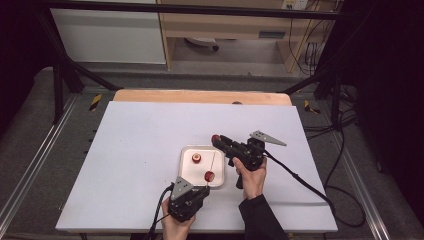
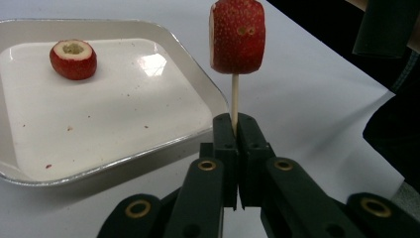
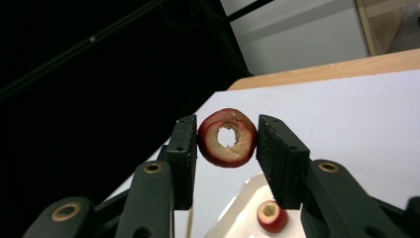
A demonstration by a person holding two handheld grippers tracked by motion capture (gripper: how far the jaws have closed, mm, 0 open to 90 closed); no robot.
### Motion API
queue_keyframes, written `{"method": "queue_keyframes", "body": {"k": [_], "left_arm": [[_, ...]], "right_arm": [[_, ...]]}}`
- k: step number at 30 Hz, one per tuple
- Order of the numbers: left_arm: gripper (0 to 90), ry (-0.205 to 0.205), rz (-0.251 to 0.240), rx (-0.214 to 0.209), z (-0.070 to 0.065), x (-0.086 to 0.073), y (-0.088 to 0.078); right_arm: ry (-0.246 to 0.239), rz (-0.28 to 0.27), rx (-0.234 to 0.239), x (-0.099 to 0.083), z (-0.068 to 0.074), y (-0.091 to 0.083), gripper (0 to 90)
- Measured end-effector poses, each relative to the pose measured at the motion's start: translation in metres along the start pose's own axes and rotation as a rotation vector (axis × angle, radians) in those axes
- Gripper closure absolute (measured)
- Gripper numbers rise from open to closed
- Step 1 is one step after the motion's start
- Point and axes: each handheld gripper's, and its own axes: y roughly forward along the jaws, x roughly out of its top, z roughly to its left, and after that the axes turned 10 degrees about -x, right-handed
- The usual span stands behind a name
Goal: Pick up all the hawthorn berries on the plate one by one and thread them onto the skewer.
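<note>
Threading cored hawthorn berries onto a bamboo skewer (image 2: 235, 96), candied-fruit style; one berry done, second about to go on.

Left gripper (image 2: 236, 130), seen near the front edge of the white table (image 1: 130, 150): jaws pressed together on the skewer's lower end, stick rising upright, skewered hawthorn berry (image 2: 237, 35) riding at its top, over the tray's front right corner.

Right gripper (image 3: 227, 141), lifted above the table just beyond the far right corner of the white tray (image 1: 188, 171): jaws pinching a cored hawthorn berry (image 3: 227, 138) by its sides, hollow centre facing the camera, bore clear through. Right hand (image 1: 251, 176) wrapped around the handle below.

Loose hawthorn berry (image 2: 73, 59) resting in the tray, toward its far left corner, cut face up, waiting its turn.

Step in hand, by the look of it: bringing the pinched berry over to the skewer. Next move probably calls for lining up the hollow core with the skewer tip, then sliding the berry down against the first. Skewer held steady and upright meanwhile; any tilt and the point likely tears the berry's wall instead of passing through the hole.
</note>
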Motion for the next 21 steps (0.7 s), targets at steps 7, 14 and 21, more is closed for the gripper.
{"method": "queue_keyframes", "body": {"k": [7,14,21], "left_arm": [[88.3,-0.01,-0.028,0.012,0.001,0.007,0.0],[88.3,0.004,-0.038,0.004,-0.006,0.013,0.002],[88.3,0.004,-0.048,0.009,-0.007,0.014,0.003]], "right_arm": [[0.074,-0.026,0.033,0.001,0.003,-0.002,61.4],[0.147,-0.029,0.06,0.005,0.005,-0.005,61.4],[0.212,-0.029,0.08,0.01,0.006,-0.008,61.4]]}}
